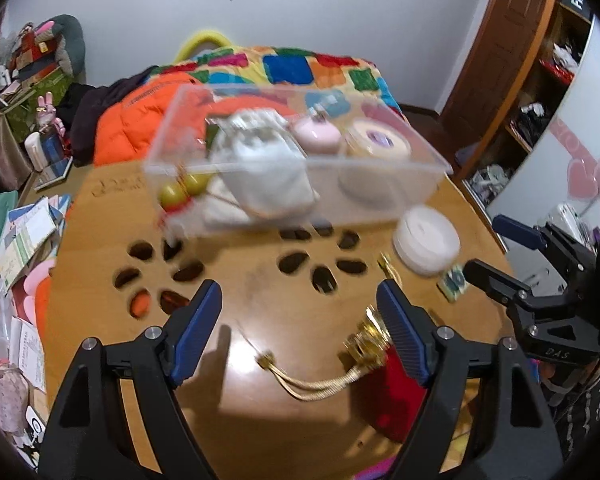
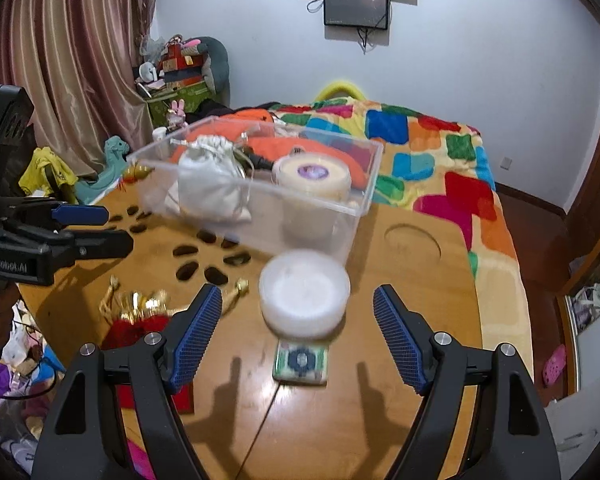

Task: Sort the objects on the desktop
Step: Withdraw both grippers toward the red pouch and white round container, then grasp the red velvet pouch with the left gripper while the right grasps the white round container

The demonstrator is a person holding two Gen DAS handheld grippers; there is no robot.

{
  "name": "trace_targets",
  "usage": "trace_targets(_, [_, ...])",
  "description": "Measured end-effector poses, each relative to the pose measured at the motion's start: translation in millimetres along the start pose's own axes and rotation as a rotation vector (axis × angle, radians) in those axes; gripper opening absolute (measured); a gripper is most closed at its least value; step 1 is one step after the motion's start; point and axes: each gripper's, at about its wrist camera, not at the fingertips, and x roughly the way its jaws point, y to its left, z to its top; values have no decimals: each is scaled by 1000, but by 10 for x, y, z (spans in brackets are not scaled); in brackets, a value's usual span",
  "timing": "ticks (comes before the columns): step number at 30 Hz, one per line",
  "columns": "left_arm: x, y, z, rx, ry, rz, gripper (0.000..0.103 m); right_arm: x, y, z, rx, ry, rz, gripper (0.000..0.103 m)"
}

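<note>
From left to right I see my left gripper (image 1: 300, 304) gaping empty beside the red gold-tasselled pouch (image 1: 396, 396), then my right gripper (image 2: 298, 308) spread wide before the white round tin (image 2: 304, 294), which rests outside the clear box (image 2: 256, 200).

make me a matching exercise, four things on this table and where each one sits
Things:
1. white drawstring pouch
2. round white container
3. small patterned box
4. red pouch with gold cord

Places:
A. on the table, just in front of the clear bin
B. by the left gripper's right finger
C. inside the clear bin
D. nearest the right gripper, before the round container

Pairs: 1-C, 2-A, 3-D, 4-B
</note>
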Motion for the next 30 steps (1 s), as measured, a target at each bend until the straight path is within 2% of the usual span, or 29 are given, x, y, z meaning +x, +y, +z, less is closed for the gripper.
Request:
trace_targets(10, [152,-334,-342,60,55,-48,80,20,-40,-269,18,43,8,75])
trace_targets(14, [227,-379,-382,68,51,-37,80,144,-64,-187,13,54,11,75])
trace_targets(16, [249,-357,-379,60,41,-5,80,202,-73,-138,5,57,21,75])
trace_targets(19, [238,-291,-383,43,25,-3,74,350,-71,-65,-24,89,15,75])
trace_targets(21, [224,-269,-390,43,13,1,65,450,-84,-17,-29,112,22,75])
trace_targets(25, [215,-276,-405,66,-5,21,55,543,-81,40,-35,123,59,75])
trace_targets(30, [206,-258,-434,78,-26,22,42,617,-6,43,-58,131,53,75])
